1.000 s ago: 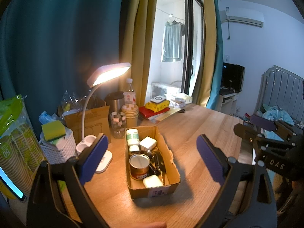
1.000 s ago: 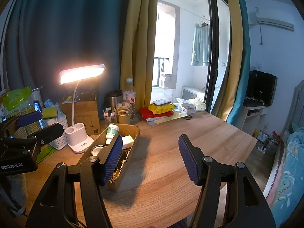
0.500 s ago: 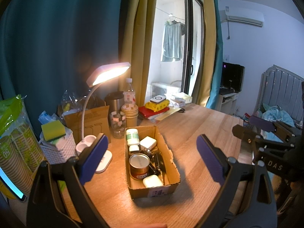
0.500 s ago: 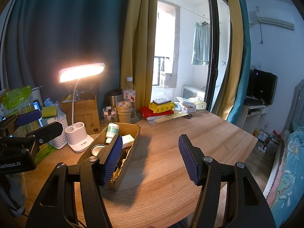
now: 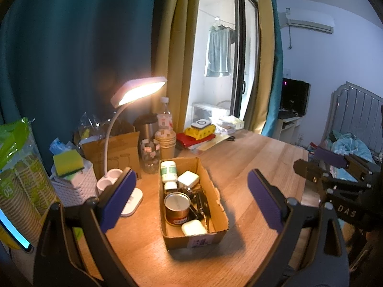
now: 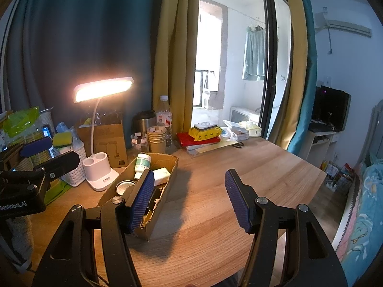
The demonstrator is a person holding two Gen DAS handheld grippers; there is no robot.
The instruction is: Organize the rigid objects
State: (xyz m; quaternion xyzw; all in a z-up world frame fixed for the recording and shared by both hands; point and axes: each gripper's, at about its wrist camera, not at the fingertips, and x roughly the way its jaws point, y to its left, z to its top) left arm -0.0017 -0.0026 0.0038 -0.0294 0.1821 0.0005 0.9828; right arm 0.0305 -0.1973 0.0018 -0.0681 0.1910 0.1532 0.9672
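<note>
Both hand-held grippers, left (image 5: 191, 198) and right (image 6: 189, 198), gape wide and empty above the table (image 6: 239, 167); the cardboard box (image 5: 216, 205) holds a stiff, slippery tin (image 5: 177, 204), best pinched across its sides.

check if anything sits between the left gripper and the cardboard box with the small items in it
Nothing visible does. The left gripper hangs open over the wooden table, and the cardboard box shows directly between its fingers. The desk lamp base stands to the box's left, off that line.

Matt corrugated cardboard box (image 5: 219, 205), smooth wood-grain table (image 5: 251, 153), shiny metal tin (image 5: 177, 205)
</note>
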